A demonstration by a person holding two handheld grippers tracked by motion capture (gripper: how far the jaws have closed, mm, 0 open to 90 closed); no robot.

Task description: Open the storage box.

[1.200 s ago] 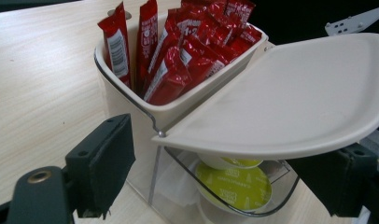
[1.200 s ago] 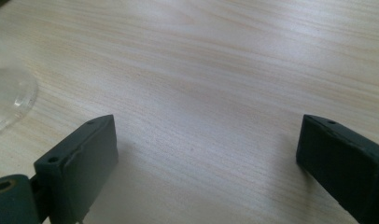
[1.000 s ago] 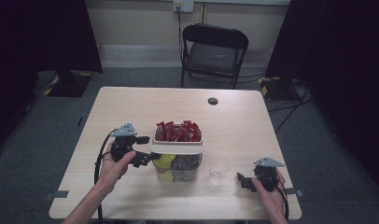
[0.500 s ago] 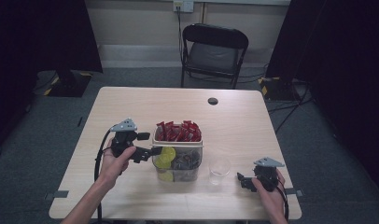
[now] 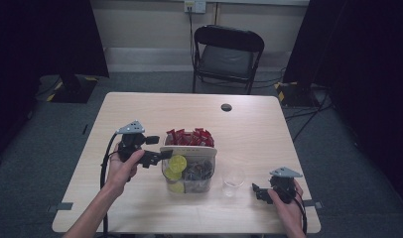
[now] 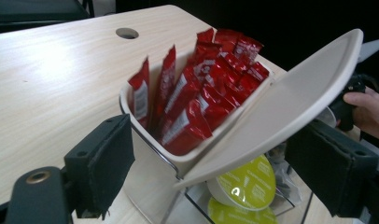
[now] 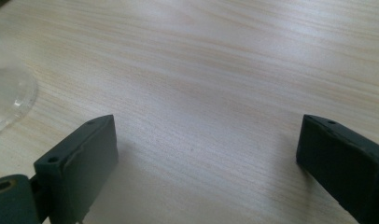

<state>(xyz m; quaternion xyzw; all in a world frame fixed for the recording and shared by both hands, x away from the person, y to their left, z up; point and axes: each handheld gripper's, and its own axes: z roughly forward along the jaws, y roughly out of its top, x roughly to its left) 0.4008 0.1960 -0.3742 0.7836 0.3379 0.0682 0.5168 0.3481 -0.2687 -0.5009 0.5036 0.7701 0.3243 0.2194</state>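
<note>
At the organiser's (image 5: 189,168) nine o'clock, the left tongs (image 6: 215,163) are spread wide around its raised lid (image 6: 290,107). The right tongs (image 7: 206,158), also spread, rest on the table (image 5: 140,109) at four o'clock.

The left gripper (image 5: 157,148) sits left of centre in the high view, jaws spread wide, the left hand (image 5: 121,166) gripping it below. The right gripper (image 5: 256,192) lies at the lower right, its jaws likewise parted, apparently resting low, with the right hand (image 5: 284,199) behind it
</note>
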